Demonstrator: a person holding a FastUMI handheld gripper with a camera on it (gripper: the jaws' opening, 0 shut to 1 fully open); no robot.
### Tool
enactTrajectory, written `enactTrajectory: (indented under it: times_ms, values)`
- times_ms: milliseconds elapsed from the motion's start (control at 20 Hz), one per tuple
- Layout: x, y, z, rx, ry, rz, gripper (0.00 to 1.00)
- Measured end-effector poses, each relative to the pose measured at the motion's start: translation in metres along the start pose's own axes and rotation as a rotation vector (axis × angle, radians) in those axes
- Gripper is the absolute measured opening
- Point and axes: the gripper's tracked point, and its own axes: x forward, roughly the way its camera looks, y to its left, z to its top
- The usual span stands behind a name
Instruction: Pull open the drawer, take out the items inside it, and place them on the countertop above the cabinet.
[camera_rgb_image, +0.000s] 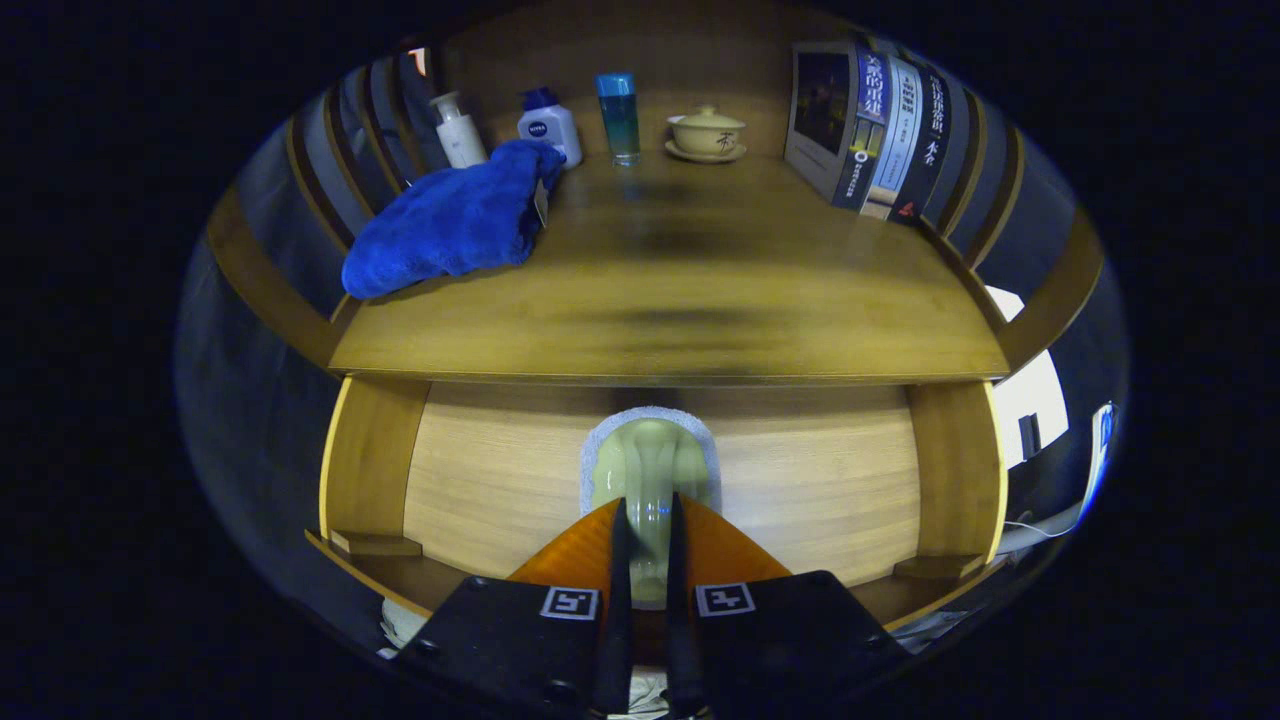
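A: In the gripper view, what is the gripper (648, 520) doing?

B: Its fingers are narrow and both press on the pale drawer handle (648, 470), which is between them, on the wooden drawer front (480, 480).

A: And above?

B: The countertop (700, 320) carries a blue towel (450, 220), two white bottles (548, 125), a blue glass (620, 115), a lidded cup on a saucer (706, 133) and upright books (870, 130). I cannot see inside the drawer.
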Motion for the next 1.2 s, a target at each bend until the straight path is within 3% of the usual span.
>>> enactTrajectory:
  times_ms: [350,750,1200]
  values:
    - [-0.056,0.001,0.021,-0.054,-0.088,-0.019,0.22]
    - [-0.104,0.012,0.078,-0.078,-0.216,-0.011,0.22]
    - [-0.074,0.004,0.127,-0.048,-0.267,-0.031,0.22]
